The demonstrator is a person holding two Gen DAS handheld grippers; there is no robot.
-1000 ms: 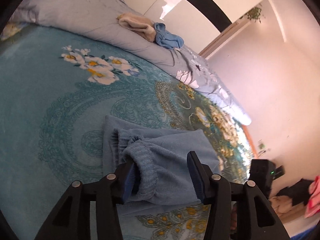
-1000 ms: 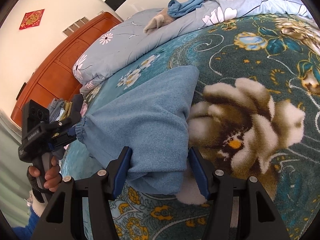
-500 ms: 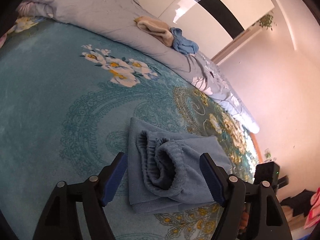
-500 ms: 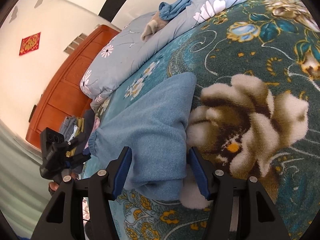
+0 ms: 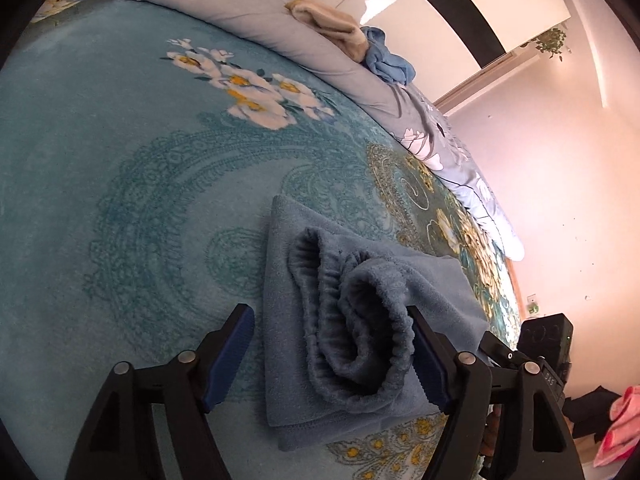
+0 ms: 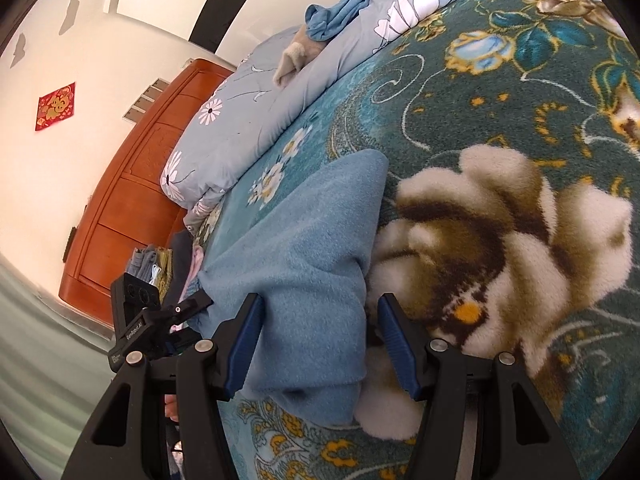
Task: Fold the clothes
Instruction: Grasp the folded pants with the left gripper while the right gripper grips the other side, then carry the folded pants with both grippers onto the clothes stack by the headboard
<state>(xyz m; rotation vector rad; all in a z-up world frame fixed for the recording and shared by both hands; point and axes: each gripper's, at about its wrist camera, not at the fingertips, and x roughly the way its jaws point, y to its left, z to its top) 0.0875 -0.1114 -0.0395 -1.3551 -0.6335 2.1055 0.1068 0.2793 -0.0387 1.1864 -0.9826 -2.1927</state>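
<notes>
A folded pair of blue fleece trousers (image 5: 360, 320) lies on a teal floral plush blanket (image 5: 120, 160) spread over a bed, close to the blanket's near edge, its gathered elastic waistband (image 5: 360, 312) curled up on top of the folded layers. The left gripper (image 5: 332, 344), with black arms and blue ribbed pads, stands with its jaws spread wide on either side of the waistband; the right-hand pad sits just beside or against the cloth, the left-hand pad well clear of it, resting over bare blanket. Seen from the right wrist, the right gripper (image 6: 320, 332) is likewise spread wide, straddling the other end of the same blue fleece trousers (image 6: 312, 280), which drapes between its pads near a large cream and brown flower (image 6: 500, 240) woven into the blanket; neither pad visibly pinches the fabric. The left gripper's black body (image 6: 136, 332) shows at the lower left of that view. Along the blanket's far edge runs a rolled grey-blue quilt printed with white flowers (image 5: 240, 4), carrying a crumpled beige garment (image 5: 328, 28) and, touching it, a bunched bright blue garment (image 5: 388, 60). A reddish-brown wooden headboard (image 6: 132, 208) stands at the end of the bed, with a red paper square (image 6: 55, 106) on the pale wall above.
</notes>
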